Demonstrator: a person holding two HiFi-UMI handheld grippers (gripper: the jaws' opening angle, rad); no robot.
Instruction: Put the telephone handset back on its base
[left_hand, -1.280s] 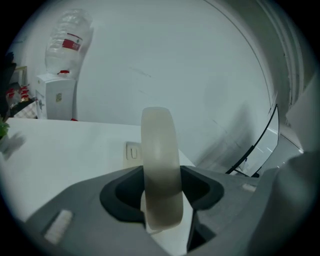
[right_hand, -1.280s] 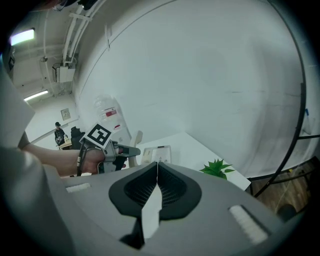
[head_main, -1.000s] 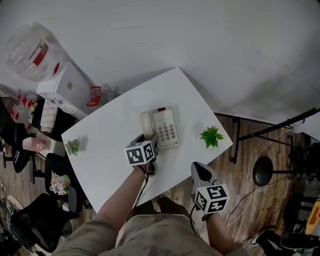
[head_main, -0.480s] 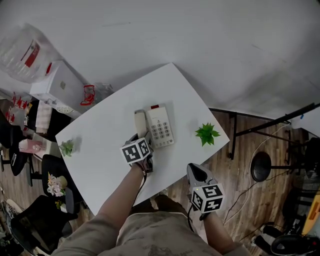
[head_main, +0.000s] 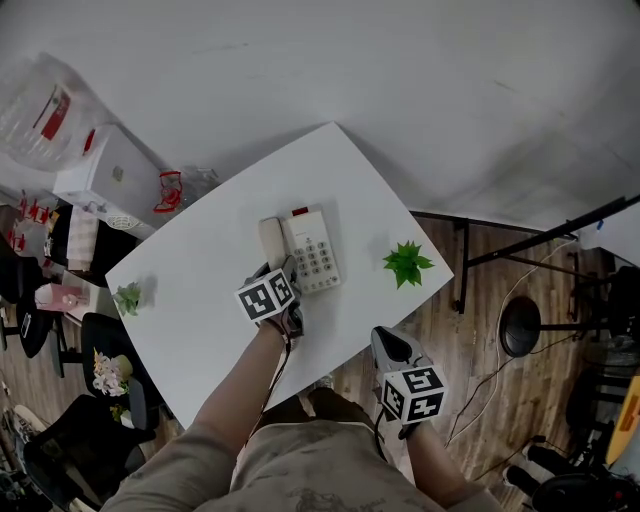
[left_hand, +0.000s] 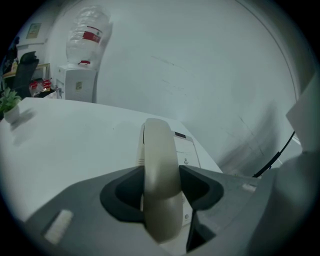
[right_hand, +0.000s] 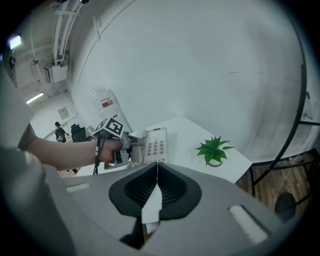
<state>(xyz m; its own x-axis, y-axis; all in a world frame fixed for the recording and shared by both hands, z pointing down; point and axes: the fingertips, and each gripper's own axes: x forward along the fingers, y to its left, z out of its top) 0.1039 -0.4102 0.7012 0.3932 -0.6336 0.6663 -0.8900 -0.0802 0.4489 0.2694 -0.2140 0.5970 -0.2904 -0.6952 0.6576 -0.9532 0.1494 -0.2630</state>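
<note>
- We're at the seating step. The left claw (left_hand: 161, 186) is clamped on the near end of the cream plastic telephone handset (left_hand: 159, 150), with a pad pressing on each side.
- From the head view, the handset lies along the left side of the off-white push-button telephone base (head_main: 316, 255), right over its cradle. The phone sits about mid-way across the white rectangular surface (head_main: 200, 280).
- We honestly can't tell if the handset is fully down in the cradle or a hair above it. From the left gripper view it looks lined up lengthwise with the base.
- The right claw (right_hand: 157, 187) is clenched tight with nothing in it. It hangs off the near right edge of the surface, well apart from the phone.
- A small green potted plant (head_main: 405, 263) stands to the right of the base, and a second little plant (head_main: 127, 297) is near the left edge. Neither is in the way.
- Our guess for the next move is to make sure both ends of the handset sit in the cradle, then let go and back the left claw off toward the near edge.
- The thing to watch is the near end lifting or sliding with the pads as they let go.
</note>
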